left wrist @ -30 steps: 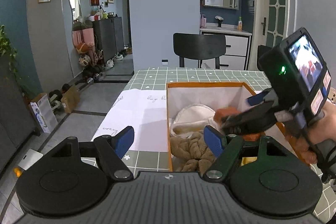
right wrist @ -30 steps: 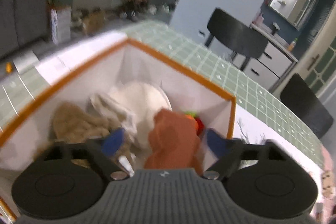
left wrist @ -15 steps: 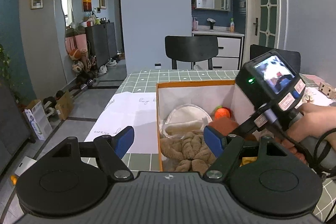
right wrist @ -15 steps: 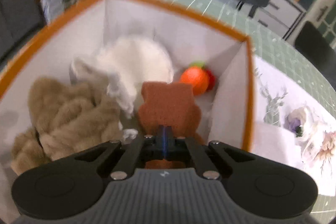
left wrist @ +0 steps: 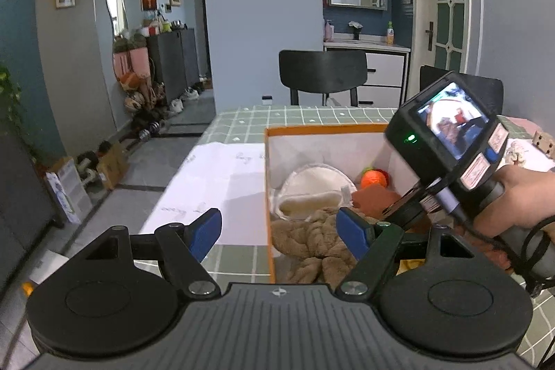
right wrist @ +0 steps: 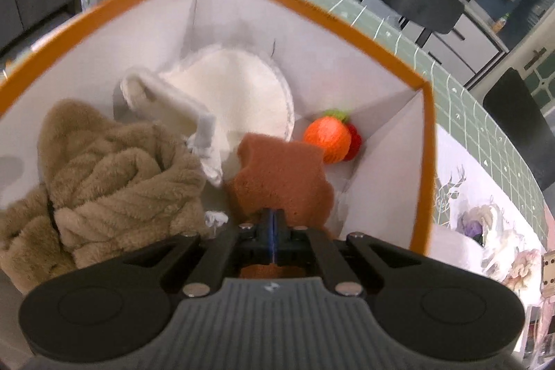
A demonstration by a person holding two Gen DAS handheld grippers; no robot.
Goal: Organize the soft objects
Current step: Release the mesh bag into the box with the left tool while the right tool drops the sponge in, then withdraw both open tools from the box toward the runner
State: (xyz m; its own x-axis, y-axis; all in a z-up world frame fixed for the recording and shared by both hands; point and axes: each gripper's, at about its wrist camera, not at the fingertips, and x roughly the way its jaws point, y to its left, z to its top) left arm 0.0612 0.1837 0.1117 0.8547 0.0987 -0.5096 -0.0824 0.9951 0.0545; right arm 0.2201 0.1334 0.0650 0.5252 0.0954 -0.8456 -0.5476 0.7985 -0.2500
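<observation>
My left tool (left wrist: 279,229) waits released over the bench (left wrist: 305,120). In the box (right wrist: 312,7), from the tan towel (right wrist: 114,175) rightwards, my right tool (right wrist: 274,233) has just clenched on the brown sponge (right wrist: 281,175); I judge it will be lifted or repositioned.
</observation>
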